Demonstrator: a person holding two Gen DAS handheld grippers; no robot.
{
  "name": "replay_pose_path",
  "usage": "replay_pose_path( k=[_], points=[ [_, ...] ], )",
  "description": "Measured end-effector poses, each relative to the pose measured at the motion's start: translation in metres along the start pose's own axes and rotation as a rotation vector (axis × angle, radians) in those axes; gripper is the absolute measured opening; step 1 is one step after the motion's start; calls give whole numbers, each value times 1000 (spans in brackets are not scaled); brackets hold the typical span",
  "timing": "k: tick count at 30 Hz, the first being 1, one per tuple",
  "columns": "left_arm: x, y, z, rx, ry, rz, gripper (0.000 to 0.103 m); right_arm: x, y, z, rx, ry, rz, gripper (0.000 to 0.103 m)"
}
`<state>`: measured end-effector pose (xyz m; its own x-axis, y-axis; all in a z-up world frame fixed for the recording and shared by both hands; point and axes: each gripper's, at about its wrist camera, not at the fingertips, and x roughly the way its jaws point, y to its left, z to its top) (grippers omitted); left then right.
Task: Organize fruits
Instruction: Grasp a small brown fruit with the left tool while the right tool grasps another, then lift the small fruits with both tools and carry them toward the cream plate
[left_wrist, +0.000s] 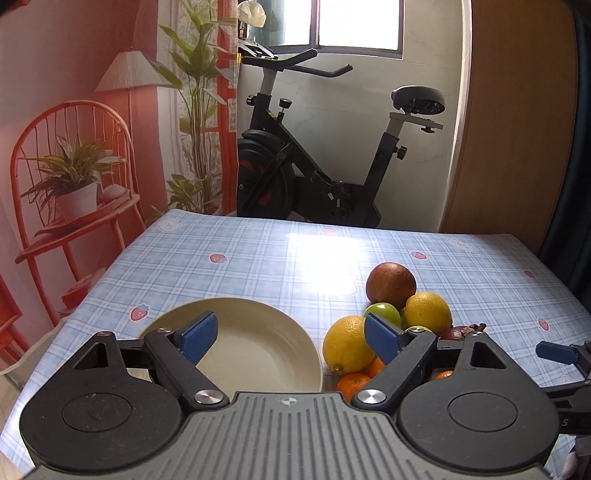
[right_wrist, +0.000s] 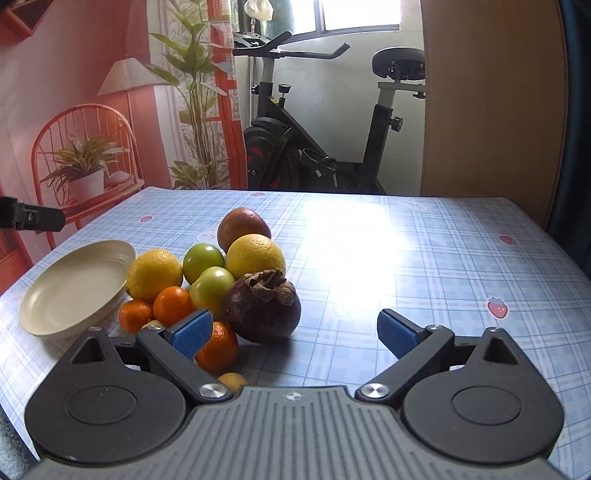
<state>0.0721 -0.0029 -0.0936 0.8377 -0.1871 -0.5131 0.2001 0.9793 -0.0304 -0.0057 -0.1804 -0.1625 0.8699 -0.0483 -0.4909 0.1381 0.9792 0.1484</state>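
Tongs on the left (left_wrist: 290, 336) are gaping wide and empty above the cream plate (left_wrist: 258, 354), fruit pile (left_wrist: 391, 325) just beside it. Right tongs (right_wrist: 295, 332) are spreading equally wide, gripping nothing, near the mangosteen (right_wrist: 263, 307) sitting on the checked surface (right_wrist: 424, 258).

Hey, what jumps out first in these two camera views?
A tight pile of fruit on the checked tablecloth: a dark mangosteen in front, a red apple at the back. Left of it sits an empty cream plate. Both the left gripper and right gripper are open.
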Motion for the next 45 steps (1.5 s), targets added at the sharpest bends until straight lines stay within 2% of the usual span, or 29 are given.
replay_pose_path(
  k=[2, 6, 8, 11, 12, 14, 16, 18, 20, 24, 25, 26, 27, 31, 40, 45],
  points=[
    [3, 4, -1, -44, 14, -6, 89, 2, 0, -5, -12, 13, 28, 98],
    [4, -7, -1, -40, 2, 54, 89, 6, 0, -12, -57, 14, 74, 98],
    [0, -11, 1, -45, -4, 42, 89, 8, -1, -15, -76, 22, 110, 97],
    [3, -11, 2, -50, 16, 26, 86, 12, 2, -19, -128, 47, 139, 86],
    [4, -10, 2, -51, 27, 25, 83, 13, 4, -20, -150, 50, 138, 84],
    [7, -8, 0, -56, 44, 33, 66, 15, 5, -22, -159, 52, 161, 78],
    [9, -7, -1, -56, 64, 6, 65, 17, 4, -23, -136, 55, 206, 70],
    [11, -9, -3, -37, 79, -13, 62, 19, 4, -24, -125, 68, 232, 57],
    [12, -13, -6, -9, 80, -13, 51, 22, 5, -26, -136, 92, 271, 52],
    [16, -16, -14, 16, 91, -41, 49, 24, 7, -27, -150, 102, 293, 41],
    [18, -17, -16, 16, 96, -63, 40, 24, 6, -27, -141, 102, 295, 38],
    [19, -17, -17, 16, 100, -87, 23, 24, 3, -27, -125, 104, 298, 36],
    [19, -17, -20, 14, 103, -112, 18, 24, 1, -27, -109, 105, 299, 33],
    [24, -23, -24, 16, 114, -157, 18, 23, -6, -25, -59, 102, 291, 29],
    [40, -45, -43, 69, 223, -271, 18, 19, -23, -22, 30, 71, 254, 29],
    [50, -48, -43, 60, 235, -282, 18, 20, -26, -21, 43, 71, 255, 29]
  ],
)
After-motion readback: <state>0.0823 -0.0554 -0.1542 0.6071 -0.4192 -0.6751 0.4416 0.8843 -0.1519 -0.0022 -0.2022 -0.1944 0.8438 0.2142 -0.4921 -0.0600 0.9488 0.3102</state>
